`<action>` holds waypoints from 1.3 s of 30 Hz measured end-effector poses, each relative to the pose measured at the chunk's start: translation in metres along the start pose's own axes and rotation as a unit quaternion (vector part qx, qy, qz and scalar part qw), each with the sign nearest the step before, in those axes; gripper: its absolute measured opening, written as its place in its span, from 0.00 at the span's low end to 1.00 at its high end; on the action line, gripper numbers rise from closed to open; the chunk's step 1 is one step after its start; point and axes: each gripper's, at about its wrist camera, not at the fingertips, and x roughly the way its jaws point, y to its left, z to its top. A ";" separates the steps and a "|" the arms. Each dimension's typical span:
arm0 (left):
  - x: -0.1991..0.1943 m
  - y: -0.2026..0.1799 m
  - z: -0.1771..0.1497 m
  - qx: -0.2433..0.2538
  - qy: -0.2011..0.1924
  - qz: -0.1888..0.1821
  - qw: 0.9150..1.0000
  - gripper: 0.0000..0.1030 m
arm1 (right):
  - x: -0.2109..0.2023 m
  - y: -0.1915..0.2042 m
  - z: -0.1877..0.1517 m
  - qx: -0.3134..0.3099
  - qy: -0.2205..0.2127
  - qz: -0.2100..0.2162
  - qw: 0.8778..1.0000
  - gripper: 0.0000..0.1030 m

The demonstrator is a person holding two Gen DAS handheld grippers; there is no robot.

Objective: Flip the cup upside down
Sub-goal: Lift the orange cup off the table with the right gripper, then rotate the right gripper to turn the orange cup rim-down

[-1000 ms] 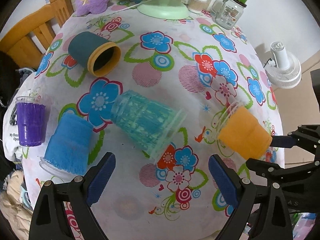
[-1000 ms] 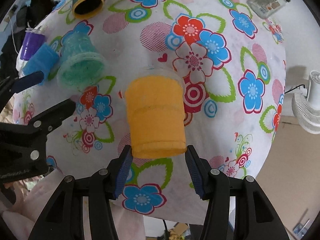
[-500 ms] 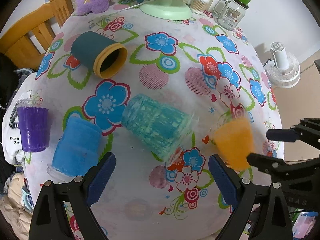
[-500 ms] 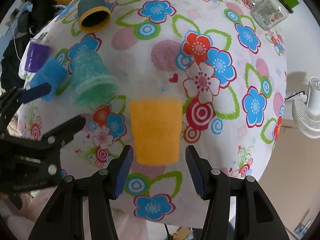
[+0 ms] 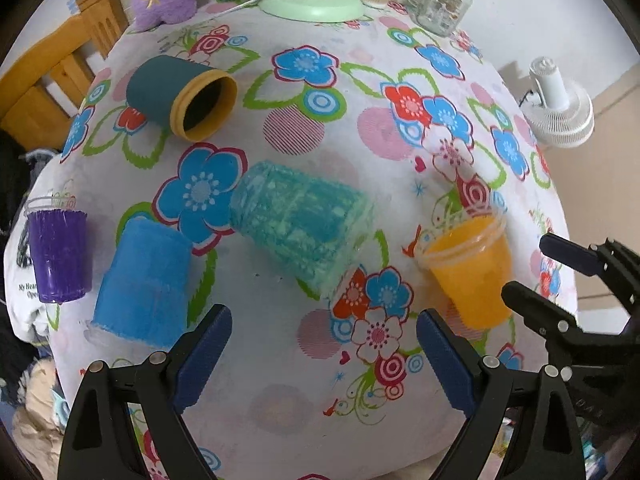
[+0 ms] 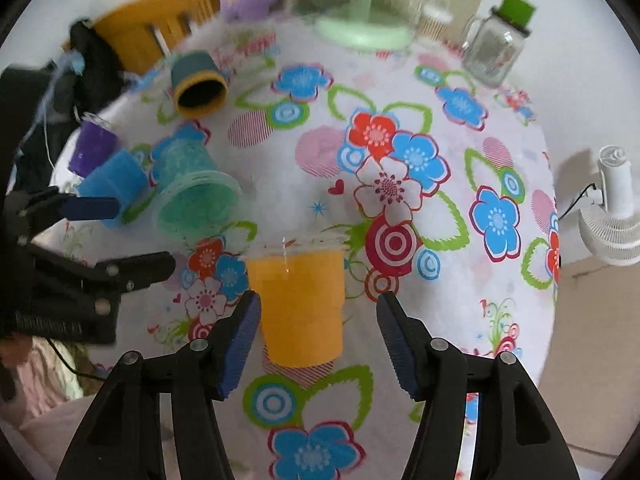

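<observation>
— Where is the orange cup [image 6: 299,300] sitting?
— It is standing rim-up on the tablecloth [image 6: 460,300], between the right gripper [image 6: 318,340]'s wide-open fingers (untouched).
— And the left gripper [image 5: 323,358]?
— It is hovering wide open, gripping nothing, near the teal cup [image 5: 298,224].

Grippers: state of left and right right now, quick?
Left gripper: open, holding nothing; the teal cup lies ahead of its fingers.
Right gripper: open, fingers either side of the orange cup, not gripping it.
</observation>
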 end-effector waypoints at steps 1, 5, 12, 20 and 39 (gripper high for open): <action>0.001 -0.002 -0.003 0.009 -0.002 0.004 1.000 0.92 | 0.001 0.000 -0.011 0.002 -0.020 0.000 1.000 0.62; 0.011 -0.007 -0.011 0.030 -0.016 0.011 0.999 0.92 | 0.018 0.000 -0.040 0.001 -0.067 0.016 0.998 0.62; 0.023 -0.014 -0.019 0.046 -0.030 0.019 0.998 0.92 | 0.037 -0.005 -0.070 0.035 -0.158 0.023 0.987 0.57; 0.001 -0.021 -0.021 0.045 -0.015 0.012 0.999 0.92 | 0.010 -0.008 -0.040 0.048 -0.089 0.027 0.995 0.55; -0.016 0.007 -0.011 0.044 0.009 -0.021 0.999 0.92 | 0.038 0.033 0.041 -0.074 0.239 -0.007 0.968 0.79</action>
